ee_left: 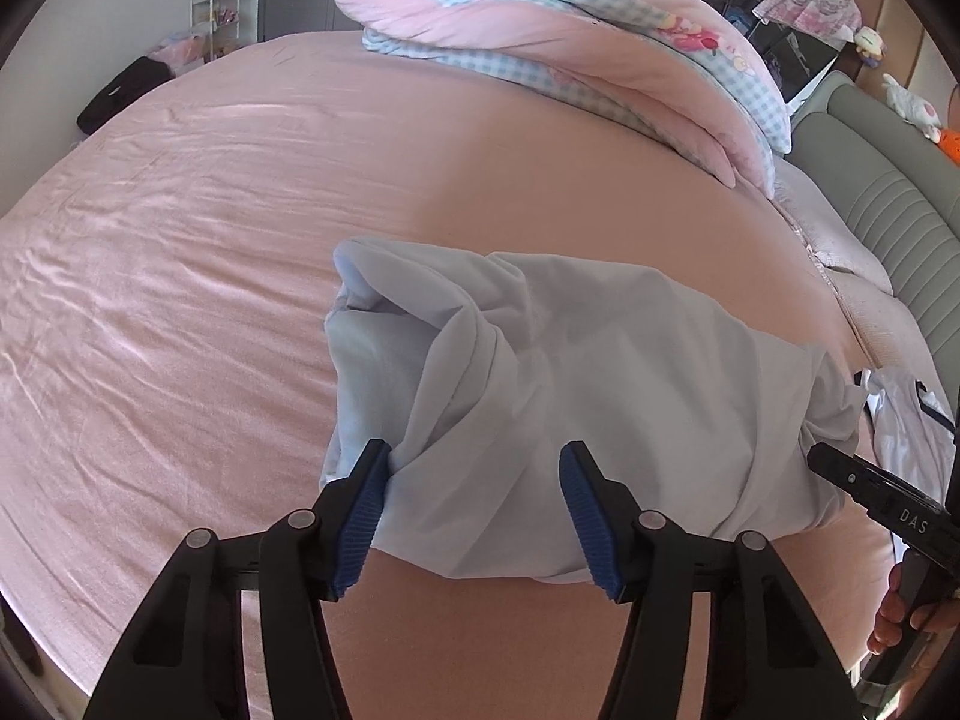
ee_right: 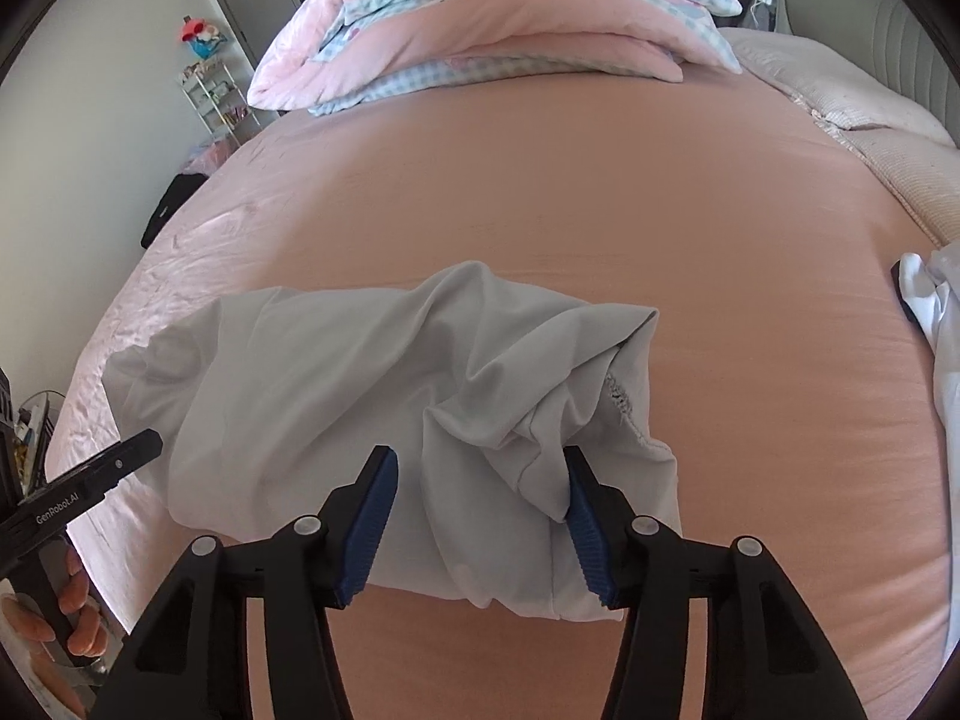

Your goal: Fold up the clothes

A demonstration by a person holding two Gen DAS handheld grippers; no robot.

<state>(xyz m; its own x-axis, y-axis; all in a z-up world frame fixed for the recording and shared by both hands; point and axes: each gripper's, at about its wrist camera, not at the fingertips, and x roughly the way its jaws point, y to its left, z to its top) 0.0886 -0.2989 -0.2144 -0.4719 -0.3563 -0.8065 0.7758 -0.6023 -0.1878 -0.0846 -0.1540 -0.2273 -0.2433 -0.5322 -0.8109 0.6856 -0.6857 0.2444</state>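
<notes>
Two grippers low over the bed, fingers pointing forward across the pink sheet (ee_left: 180, 300). Left gripper (ee_left: 474, 516) spread wide, its left blue ribbed pad (ee_left: 363, 516) touching the near left edge of the pale grey garment (ee_left: 570, 396), cloth lying between the fingers without being pinched. Right gripper (ee_right: 480, 516) likewise spread wide, right pad (ee_right: 585, 531) against a raised fold at the garment's near right end, nothing clamped. Garment bunched in a soft, rumpled mound near the bed's front edge, thin and matte, a stitched hem showing. Folded pink and blue-checked quilt (ee_right: 498, 18) well beyond. White clothing (ee_right: 936, 324) off to the right.
</notes>
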